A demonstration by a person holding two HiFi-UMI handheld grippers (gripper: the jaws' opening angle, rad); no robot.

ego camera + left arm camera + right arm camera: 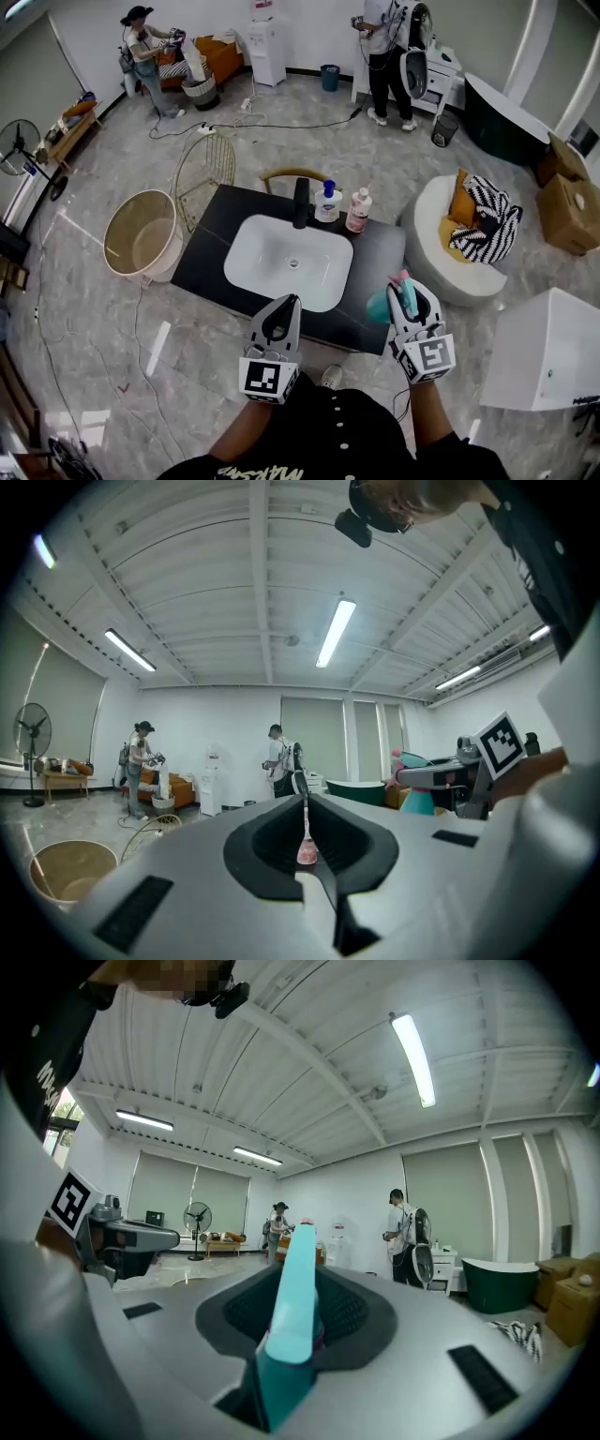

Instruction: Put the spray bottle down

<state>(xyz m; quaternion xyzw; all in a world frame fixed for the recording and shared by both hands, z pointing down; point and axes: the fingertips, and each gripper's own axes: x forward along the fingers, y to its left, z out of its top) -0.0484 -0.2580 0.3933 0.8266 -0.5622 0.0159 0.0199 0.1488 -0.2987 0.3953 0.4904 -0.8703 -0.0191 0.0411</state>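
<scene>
A teal spray bottle [379,306] with a pink trigger sits between the jaws of my right gripper [410,287], which is shut on it just above the front right edge of the black counter [377,251]. In the right gripper view the spray bottle [293,1293] fills the gap between the jaws. My left gripper [292,301] hangs over the front rim of the white sink [291,259], jaws together and empty. A little of the pink bottle shows past its closed tips in the left gripper view.
Behind the sink stand a black faucet [301,202], a white pump bottle [326,203] and a pink bottle [358,211]. A beige tub [142,234] and a wire chair [204,169] are on the left, a white seat with cushions [469,239] on the right. Two people stand far back.
</scene>
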